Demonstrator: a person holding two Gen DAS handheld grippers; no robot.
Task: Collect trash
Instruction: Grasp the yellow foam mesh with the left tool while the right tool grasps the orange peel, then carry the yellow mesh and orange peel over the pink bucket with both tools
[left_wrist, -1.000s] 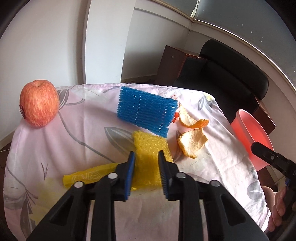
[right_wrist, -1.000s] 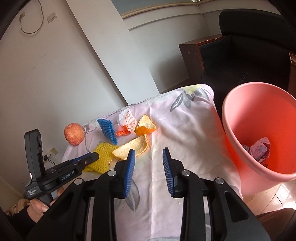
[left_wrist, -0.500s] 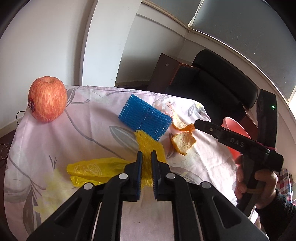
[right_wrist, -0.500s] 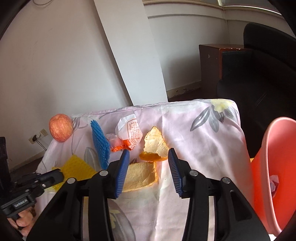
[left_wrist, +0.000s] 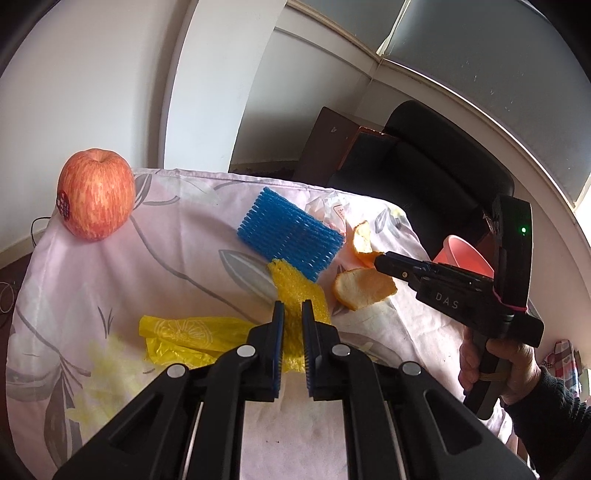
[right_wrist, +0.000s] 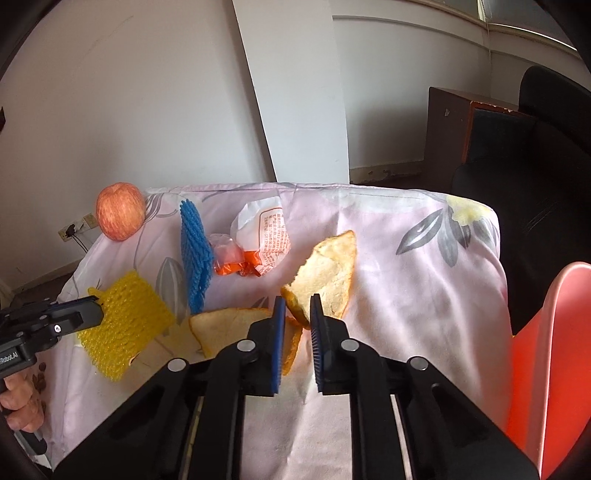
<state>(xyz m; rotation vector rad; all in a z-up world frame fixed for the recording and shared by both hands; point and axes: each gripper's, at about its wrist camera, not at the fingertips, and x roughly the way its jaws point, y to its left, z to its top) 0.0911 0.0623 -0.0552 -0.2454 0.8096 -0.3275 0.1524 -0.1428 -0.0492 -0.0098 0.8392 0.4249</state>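
Both grippers are clamped on trash on the cloth-covered table (left_wrist: 92, 280): the left gripper (left_wrist: 292, 314) pinches the near edge of the yellow foam net (left_wrist: 295, 291), the right gripper (right_wrist: 297, 308) the near corner of an orange peel (right_wrist: 327, 277); each should lift straight up with a firm squeeze, so the soft net and curled peel do not slip, then travel right to the pink bin (right_wrist: 546, 362); the right view alone shows the crumpled wrapper (right_wrist: 264, 236) clearly; the left view alone shows the yellow plastic bag (left_wrist: 188, 334).
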